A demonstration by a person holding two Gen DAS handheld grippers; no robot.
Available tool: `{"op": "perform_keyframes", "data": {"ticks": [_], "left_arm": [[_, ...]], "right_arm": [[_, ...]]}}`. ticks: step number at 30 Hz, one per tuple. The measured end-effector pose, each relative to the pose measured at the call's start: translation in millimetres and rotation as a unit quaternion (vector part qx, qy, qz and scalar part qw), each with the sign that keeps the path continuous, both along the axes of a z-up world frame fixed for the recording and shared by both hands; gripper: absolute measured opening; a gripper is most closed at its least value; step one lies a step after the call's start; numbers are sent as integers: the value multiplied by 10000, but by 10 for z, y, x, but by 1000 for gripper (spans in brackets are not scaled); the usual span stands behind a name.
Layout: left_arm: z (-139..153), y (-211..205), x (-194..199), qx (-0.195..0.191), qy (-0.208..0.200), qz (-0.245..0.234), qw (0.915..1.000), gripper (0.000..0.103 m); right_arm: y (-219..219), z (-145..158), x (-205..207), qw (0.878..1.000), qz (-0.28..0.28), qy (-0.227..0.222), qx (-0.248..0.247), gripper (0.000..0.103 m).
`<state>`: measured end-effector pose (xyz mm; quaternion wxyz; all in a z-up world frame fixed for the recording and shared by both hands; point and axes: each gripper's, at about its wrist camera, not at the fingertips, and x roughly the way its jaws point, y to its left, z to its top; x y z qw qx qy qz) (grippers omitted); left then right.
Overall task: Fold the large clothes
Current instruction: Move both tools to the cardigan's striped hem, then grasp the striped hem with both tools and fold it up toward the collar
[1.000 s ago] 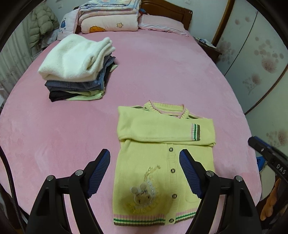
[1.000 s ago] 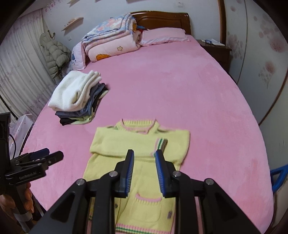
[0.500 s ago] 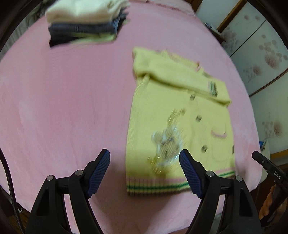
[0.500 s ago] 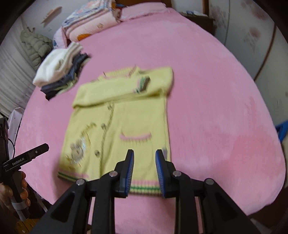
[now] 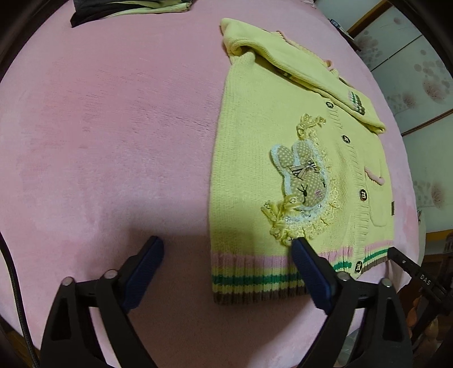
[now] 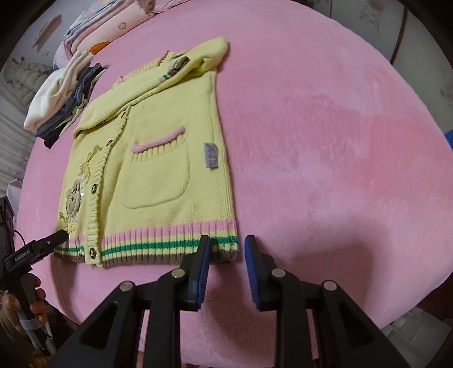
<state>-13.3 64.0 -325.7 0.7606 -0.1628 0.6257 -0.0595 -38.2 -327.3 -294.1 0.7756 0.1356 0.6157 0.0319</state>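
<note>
A pink bed (image 5: 113, 127) fills both views, its plush cover bare at 9 o'clock in the left wrist view and at 3 o'clock in the right wrist view. On it the yellow cardigan (image 5: 254, 158) lies flat, front up and buttoned, with one sleeve (image 5: 297, 65) folded across the chest toward 1 o'clock and the striped hem (image 5: 254, 280) nearest the cameras. In the right wrist view a stack of folded clothes (image 6: 59, 99) sits at 10 o'clock, well apart from the cardigan's collar end, and folded bedding (image 6: 99, 25) lies beyond it at 11 o'clock. The left tool (image 5: 226, 271) hangs over the hem's left corner with its jaws opening and wide; one finger is over bare bed, the other is over the hem stripes, and the fingers do not press on the knit. The right tool (image 6: 228, 266) stands at the hem's right corner with a narrow gap between its jaws; its left finger overlaps the hem's edge and its right finger is over the bed, gripping nothing. A rabbit patch (image 5: 303, 178) sits on the left front panel, a pink-trimmed pocket (image 6: 158, 175) on the right, and dark buttons (image 5: 363, 194) run between them.
</note>
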Motion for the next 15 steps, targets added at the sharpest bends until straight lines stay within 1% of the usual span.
{"op": "perform_keyframes", "data": {"ticks": [1, 3, 4, 7, 9, 10, 11, 12, 13, 14, 15], "left_arm": [[-9, -7, 6, -29, -20, 2, 10000, 98], [-25, -28, 1, -97, -88, -32, 9999, 102], [-36, -40, 2, -92, -116, -46, 9999, 102], [-60, -44, -30, -93, -218, -146, 9996, 102], [-68, -47, -29, -128, -279, -183, 9994, 102], [-70, -43, -27, -124, -285, -181, 9994, 100], [-68, -38, -27, -113, -284, -160, 9994, 93], [-59, -25, -30, -91, -288, -125, 9995, 79], [-47, -8, -38, -101, -283, -95, 9995, 70], [-39, 4, -39, -202, -275, -97, 9994, 50], [-37, 24, -48, -326, -241, -111, 9991, 21]], "right_arm": [[-7, -23, -1, 10000, -11, -11, 54, 25], [-6, -71, 6, 9999, -9, -30, 160, 30], [-1, -94, 5, 9998, -4, -42, 201, 33], [21, -129, 3, 9994, 48, -147, 298, 36], [47, -147, -6, 9990, 126, -208, 388, 36], [57, -146, -5, 9988, 156, -215, 415, 31], [58, -145, -2, 9986, 182, -210, 454, 23], [69, -153, -1, 9981, 227, -170, 542, 17], [71, -147, -6, 9982, 235, -167, 530, 14], [79, -138, -7, 9983, 246, -180, 502, 13], [92, -123, -5, 9983, 278, -187, 473, 12]]}}
